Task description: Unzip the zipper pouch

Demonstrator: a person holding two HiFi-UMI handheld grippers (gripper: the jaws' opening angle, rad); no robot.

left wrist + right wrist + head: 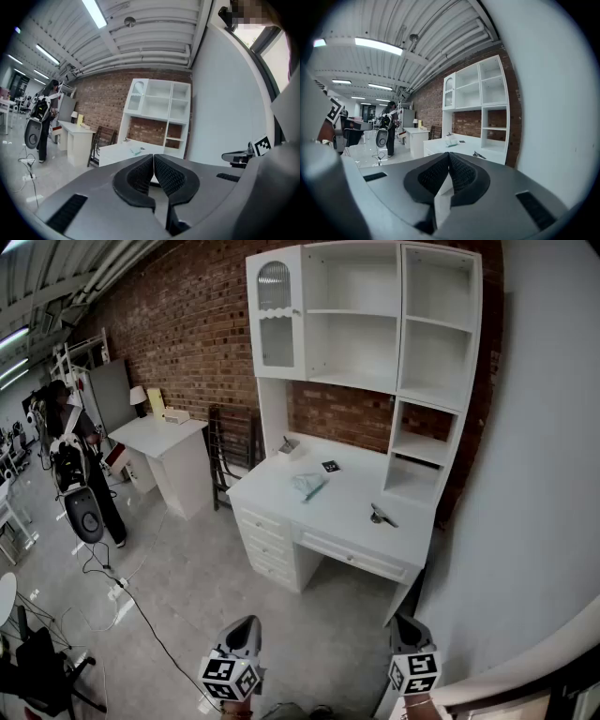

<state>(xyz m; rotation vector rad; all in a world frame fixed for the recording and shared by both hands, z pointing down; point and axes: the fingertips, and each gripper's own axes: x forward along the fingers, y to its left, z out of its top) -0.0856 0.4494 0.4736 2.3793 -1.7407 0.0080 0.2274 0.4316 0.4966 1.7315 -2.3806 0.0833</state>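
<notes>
The left gripper [244, 622] and right gripper [410, 624] are hanging low, fingers [136, 180] pressed together on nothing, because the pouch [307, 486] is lying well apart on the table [361, 512], probably awaiting an approach.

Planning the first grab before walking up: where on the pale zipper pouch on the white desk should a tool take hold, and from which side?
The zipper pouch lies flat on the desk, and the hutch closes off the back. So probably take its near edge, coming from the desk's open front and from above. Its finer details are too small to make out from here.
</notes>
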